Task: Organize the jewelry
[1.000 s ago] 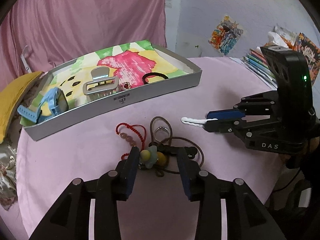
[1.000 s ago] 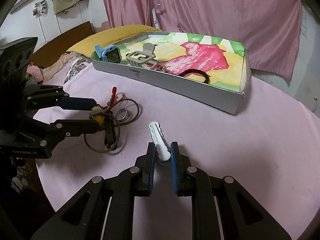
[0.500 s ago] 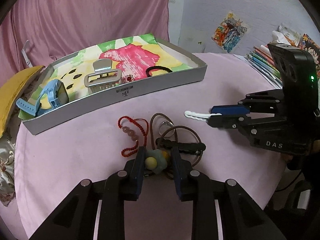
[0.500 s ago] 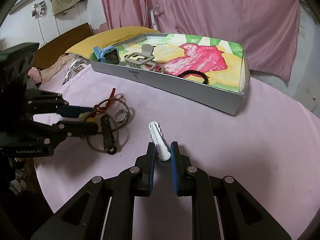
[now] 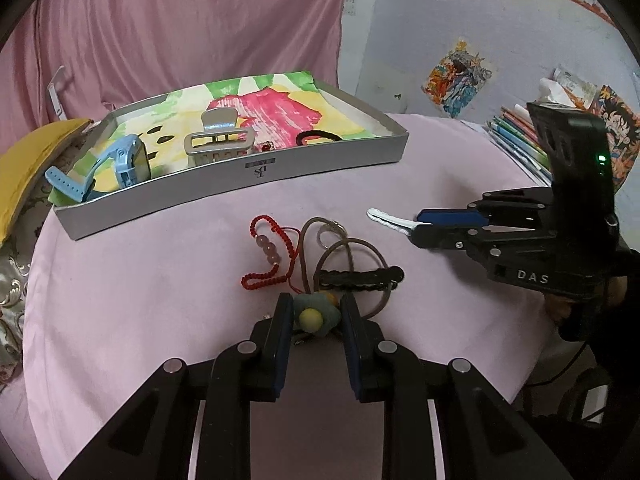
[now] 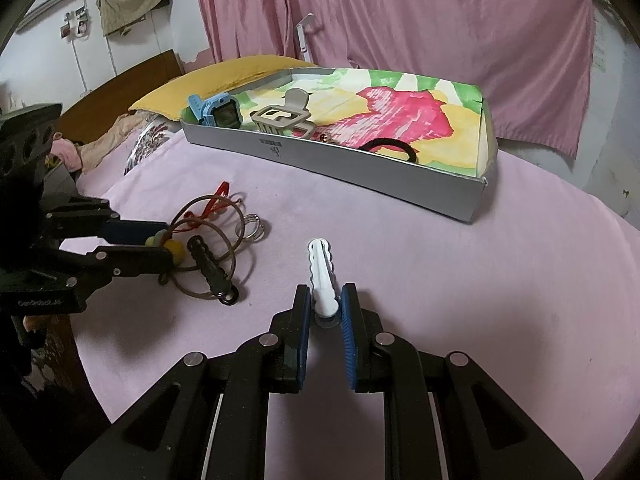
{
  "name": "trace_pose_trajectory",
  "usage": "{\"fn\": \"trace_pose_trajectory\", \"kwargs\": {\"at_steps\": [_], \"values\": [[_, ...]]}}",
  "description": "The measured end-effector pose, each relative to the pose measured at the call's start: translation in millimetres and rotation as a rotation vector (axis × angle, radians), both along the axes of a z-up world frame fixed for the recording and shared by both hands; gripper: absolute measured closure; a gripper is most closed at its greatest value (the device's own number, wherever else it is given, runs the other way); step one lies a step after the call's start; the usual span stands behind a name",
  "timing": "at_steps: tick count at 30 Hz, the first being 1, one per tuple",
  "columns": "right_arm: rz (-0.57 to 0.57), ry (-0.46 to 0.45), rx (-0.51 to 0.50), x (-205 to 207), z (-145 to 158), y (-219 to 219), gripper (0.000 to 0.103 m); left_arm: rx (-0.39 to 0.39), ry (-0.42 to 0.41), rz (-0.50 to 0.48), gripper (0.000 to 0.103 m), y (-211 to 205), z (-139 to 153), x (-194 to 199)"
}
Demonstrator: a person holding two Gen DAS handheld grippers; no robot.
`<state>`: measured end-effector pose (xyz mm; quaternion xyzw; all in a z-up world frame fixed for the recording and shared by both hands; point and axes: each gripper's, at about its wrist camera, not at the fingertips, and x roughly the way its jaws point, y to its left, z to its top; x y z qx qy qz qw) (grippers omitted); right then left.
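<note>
Left wrist view: my left tongs (image 5: 316, 314) pinched the flower clip (image 5: 314, 316); my right tongs (image 6: 325, 310) clamped the white clip (image 6: 322, 276), tray (image 6: 360, 174) ahead.

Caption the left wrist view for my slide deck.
Left gripper closes on a flower hair tie while right gripper holds a white clip.

Flower charm (image 5: 316, 316) partly hidden between left gripper (image 5: 314, 314) pads. White clip (image 6: 322, 280) base hidden between right gripper (image 6: 325, 307) pads. Small red item (image 5: 267, 146) in tray (image 5: 328, 160) too small to identify.
</note>
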<state>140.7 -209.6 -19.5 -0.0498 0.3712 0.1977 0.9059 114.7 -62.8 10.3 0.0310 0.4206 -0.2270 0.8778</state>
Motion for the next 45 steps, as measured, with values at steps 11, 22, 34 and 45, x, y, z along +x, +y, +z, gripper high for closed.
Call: {"fn": "trace_pose_trajectory", "kwargs": {"at_steps": [11,22,34,45], "values": [[0.0,0.002,0.018,-10.2,-1.3,-0.7,0.09,-0.028,-0.028,-0.018,0.081,1.5,3.6,-14.0],[-0.014,-0.004,-0.002,0.4,-0.3,2.7,0.09,-0.099,-0.064,0.056,0.064,24.8,11.2,-6.6],[-0.023,-0.008,-0.012,15.8,8.4,4.5,0.09,-0.13,0.02,0.094,0.064,24.6,4.2,41.3],[-0.012,-0.016,0.0,16.5,10.6,3.4,0.09,-0.11,0.134,0.108,0.069,8.1,-3.7,62.3]]}}
